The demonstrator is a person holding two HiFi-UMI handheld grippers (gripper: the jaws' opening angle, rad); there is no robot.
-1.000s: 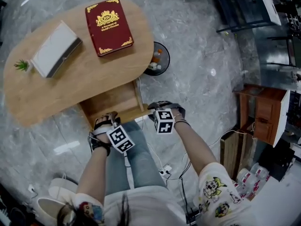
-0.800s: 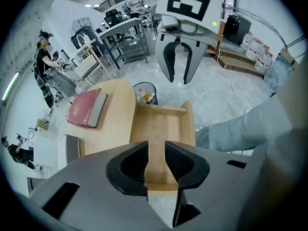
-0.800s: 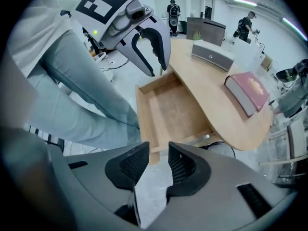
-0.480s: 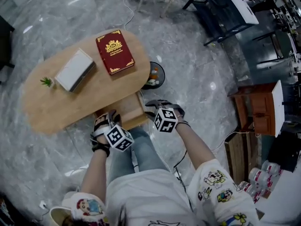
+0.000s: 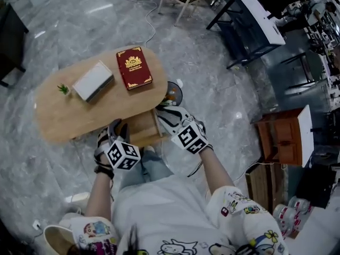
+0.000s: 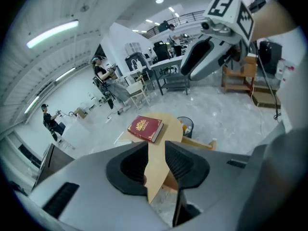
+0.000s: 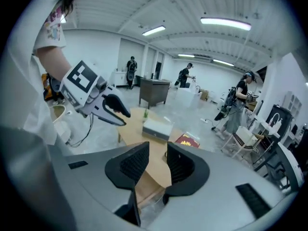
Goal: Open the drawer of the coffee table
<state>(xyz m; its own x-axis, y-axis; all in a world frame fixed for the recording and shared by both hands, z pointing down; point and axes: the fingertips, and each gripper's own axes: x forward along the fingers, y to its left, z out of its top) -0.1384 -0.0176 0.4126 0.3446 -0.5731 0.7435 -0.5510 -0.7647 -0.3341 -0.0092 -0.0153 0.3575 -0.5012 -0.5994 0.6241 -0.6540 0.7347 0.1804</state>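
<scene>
Head view: the coffee table (image 5: pixel 69 116) now looks smaller and farther below than a second ago, which suggests the person has stood up from a crouch. The drawer (image 5: pixel 139 127) stands pulled out from under the near edge of the top. The left gripper (image 5: pixel 116 127) and right gripper (image 5: pixel 163 114), which were down at the drawer's front a second ago, have both lifted clear and now hang above it, left and right of it, touching nothing. On the top, the red book (image 5: pixel 134 68), the white box (image 5: pixel 94 81) and the small plant (image 5: pixel 64 89) lie where they were, and the bin (image 5: pixel 171 93) sits on the floor just beyond the far right end. Left gripper view: its jaws are released, a narrow gap between the pads with only the tabletop showing through. The right gripper floats high at the upper right, well above the floor. Right gripper view: these jaws are likewise slack and empty, the table edge showing through the gap, with the left gripper off to the left in open air. With the drawer out and both tools withdrawn, the task looks finished, and I see nothing left to pull.
</scene>
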